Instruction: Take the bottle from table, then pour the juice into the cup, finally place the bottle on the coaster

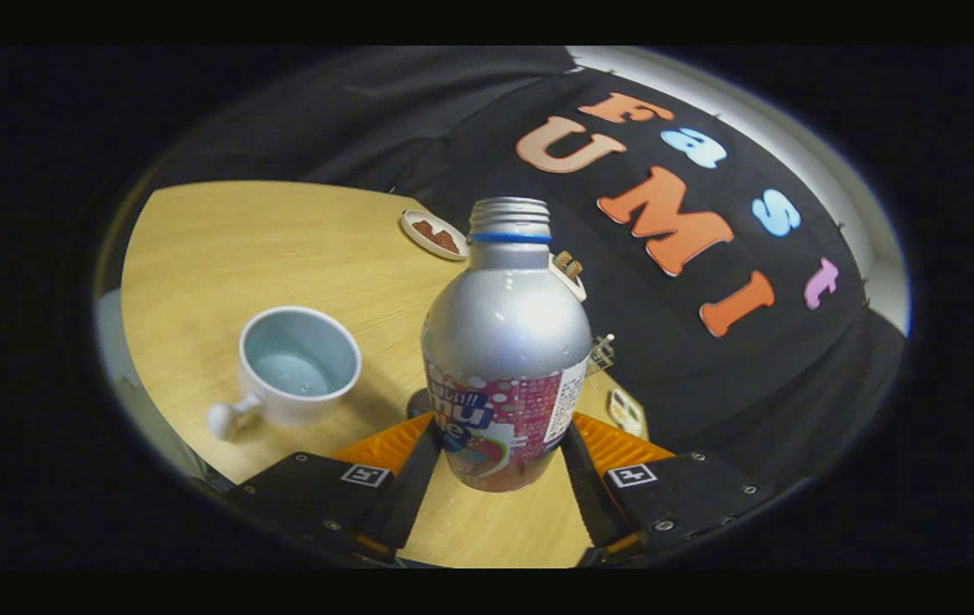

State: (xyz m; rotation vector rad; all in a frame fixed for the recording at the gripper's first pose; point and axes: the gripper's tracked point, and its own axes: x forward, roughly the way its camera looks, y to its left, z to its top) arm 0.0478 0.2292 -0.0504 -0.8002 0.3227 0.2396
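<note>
Now gripper [500, 444] clamping bottle [504, 342], cup [299, 367] nearby

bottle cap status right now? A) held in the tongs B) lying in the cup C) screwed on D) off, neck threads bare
D: the bottle, gripped between the tongs, shows bare threads at its open neck, with no cap on it; the cup beside it holds no cap.

Glossy metal bottle [506, 342], glazed ceramic cup [299, 366], matt wooden table [282, 248]
</note>
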